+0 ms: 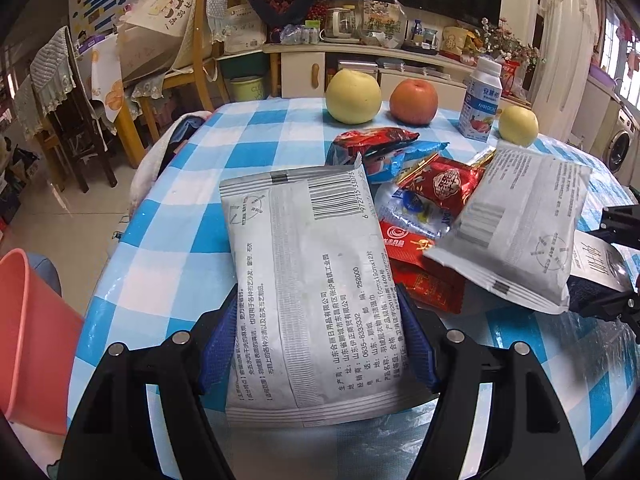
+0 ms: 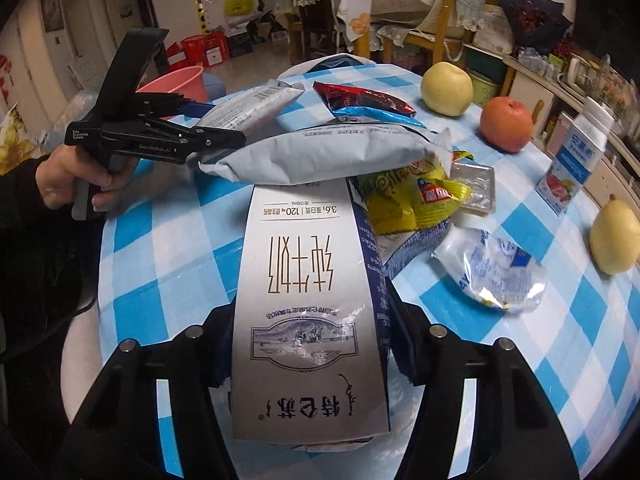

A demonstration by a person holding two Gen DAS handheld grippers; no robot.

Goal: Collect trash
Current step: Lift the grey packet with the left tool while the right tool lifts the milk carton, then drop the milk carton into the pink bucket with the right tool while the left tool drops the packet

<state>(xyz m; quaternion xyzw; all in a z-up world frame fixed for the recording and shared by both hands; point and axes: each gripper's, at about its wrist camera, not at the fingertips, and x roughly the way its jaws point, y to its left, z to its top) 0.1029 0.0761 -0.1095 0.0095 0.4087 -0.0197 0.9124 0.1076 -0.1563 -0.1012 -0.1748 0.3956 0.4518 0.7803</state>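
Left gripper (image 1: 316, 344) clamping the near end of a flat grey-white wet-wipe pouch with barcode (image 1: 304, 264), blue fingers (image 1: 220, 344) pressing both long edges; pouch's long axis running straight ahead from the fingers, far end hanging over the blue-and-white checked tabletop (image 1: 168, 216). Right gripper (image 2: 310, 340) gripping a tall white milk carton with gold lettering (image 2: 308, 280) the same way, fingers closing on its sides, carton pointing forward toward the wrapper pile.

Taking the pink plastic bin (image 1: 28, 332) as landmark: sitting on the floor beside the tabletop's edge, low and left of the left gripper, so left hand much nearer; carton well apart from it, across the tabletop. Judging next move as swinging the pouch left past the edge and down over the bin mouth; open room there, nothing between.

Second grey pouch (image 1: 516, 236) lying tilted on red foil snack wrappers (image 1: 440, 188), farther from the bin than the held pouch, just beside the carton. Clear crumpled plastic bag (image 2: 496, 276) and yellow snack bag (image 2: 408, 200) waiting too. Yellow pear (image 1: 352, 96), orange-red apple (image 1: 414, 102) and white yoghurt carton (image 1: 480, 104) standing farthest from the bin, likely not trash.
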